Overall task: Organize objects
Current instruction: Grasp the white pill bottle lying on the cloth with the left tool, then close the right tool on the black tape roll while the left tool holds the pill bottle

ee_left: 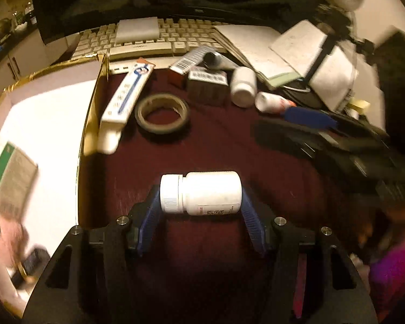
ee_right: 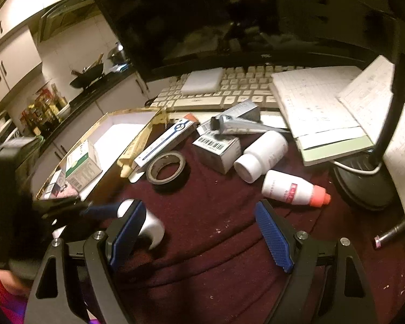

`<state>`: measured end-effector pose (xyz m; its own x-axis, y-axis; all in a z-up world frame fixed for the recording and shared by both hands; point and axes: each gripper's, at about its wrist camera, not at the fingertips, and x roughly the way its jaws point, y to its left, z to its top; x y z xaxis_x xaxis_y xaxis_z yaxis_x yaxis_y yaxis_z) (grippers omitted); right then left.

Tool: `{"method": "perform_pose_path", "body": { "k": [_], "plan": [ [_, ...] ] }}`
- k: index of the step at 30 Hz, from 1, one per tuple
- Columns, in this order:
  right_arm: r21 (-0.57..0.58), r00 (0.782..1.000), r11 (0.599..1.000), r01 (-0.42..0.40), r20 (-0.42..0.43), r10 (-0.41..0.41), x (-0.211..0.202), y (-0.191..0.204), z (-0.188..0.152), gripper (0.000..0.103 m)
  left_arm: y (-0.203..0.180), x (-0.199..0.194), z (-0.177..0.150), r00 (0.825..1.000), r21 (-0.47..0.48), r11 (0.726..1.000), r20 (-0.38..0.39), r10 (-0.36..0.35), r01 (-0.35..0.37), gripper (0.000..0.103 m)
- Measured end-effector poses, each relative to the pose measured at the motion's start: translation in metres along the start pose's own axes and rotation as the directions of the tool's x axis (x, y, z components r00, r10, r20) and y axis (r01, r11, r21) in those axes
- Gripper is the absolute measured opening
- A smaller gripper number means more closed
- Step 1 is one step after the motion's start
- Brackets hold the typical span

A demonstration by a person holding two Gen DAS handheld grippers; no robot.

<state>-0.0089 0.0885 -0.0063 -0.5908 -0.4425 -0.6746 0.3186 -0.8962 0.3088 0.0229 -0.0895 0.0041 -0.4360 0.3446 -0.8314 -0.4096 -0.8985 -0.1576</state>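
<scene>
Left gripper (ee_left: pixel 201 202): blue pads closed on a white pill bottle (ee_left: pixel 201 193), held sideways above the maroon cloth (ee_left: pixel 216 148), beside the gold-rimmed box (ee_left: pixel 94 102). Right gripper (ee_right: pixel 199 232): jaws spread wide, holding nothing, above the cloth near a tape roll (ee_right: pixel 166 168).

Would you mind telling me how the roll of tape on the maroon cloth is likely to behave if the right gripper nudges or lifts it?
The roll of tape lies flat on the maroon cloth, so a nudge would probably slide it rather than roll it. Its open ring looks light and fairly stiff, so the fingers could likely pinch one wall. Stood on edge, it might roll away.
</scene>
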Motion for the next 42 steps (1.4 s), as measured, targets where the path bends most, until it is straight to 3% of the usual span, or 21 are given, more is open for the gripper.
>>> {"method": "perform_pose_path", "body": {
  "k": [2,6,9,11,17,20,25,42],
  "plan": [
    [-0.007,0.999,1.0,-0.022,-0.035,0.022,0.008,0.004,0.003,0.079,-0.001,-0.007,-0.011,1.0,0.001,1.0,0.005,-0.018,0.018,0.058],
    [-0.022,0.992,0.999,-0.05,-0.117,0.047,0.033,0.014,0.011,0.052,-0.004,-0.015,-0.025,0.999,0.006,0.999,0.017,-0.046,0.046,0.058],
    [-0.031,0.991,0.999,-0.017,-0.133,0.013,0.053,0.02,0.02,0.036,-0.003,-0.012,-0.027,0.998,0.006,0.999,0.019,-0.053,0.052,0.058],
    [-0.034,0.993,0.999,0.004,-0.121,-0.008,0.061,0.023,0.027,0.03,-0.003,-0.012,-0.027,0.998,0.009,0.998,0.029,-0.057,0.057,0.058],
    [-0.041,0.992,0.998,0.043,-0.121,-0.047,0.083,0.03,0.043,0.021,-0.005,-0.01,-0.031,0.997,0.016,0.998,0.039,-0.059,0.059,0.059],
    [-0.035,0.987,0.998,0.061,-0.15,-0.065,0.098,0.029,0.041,0.016,-0.006,-0.009,-0.035,0.998,0.024,0.998,0.037,-0.054,0.053,0.059],
    [-0.051,0.988,0.995,0.085,-0.126,-0.091,0.1,0.032,0.039,0.009,-0.005,-0.011,-0.039,0.998,0.012,0.999,0.046,-0.054,0.053,0.059],
    [0.058,0.999,0.998,0.019,0.034,-0.021,0.025,0.023,0.019,0.008,-0.011,-0.025,-0.04,0.993,0.016,0.997,0.088,-0.075,0.074,0.059]
  ]
}}
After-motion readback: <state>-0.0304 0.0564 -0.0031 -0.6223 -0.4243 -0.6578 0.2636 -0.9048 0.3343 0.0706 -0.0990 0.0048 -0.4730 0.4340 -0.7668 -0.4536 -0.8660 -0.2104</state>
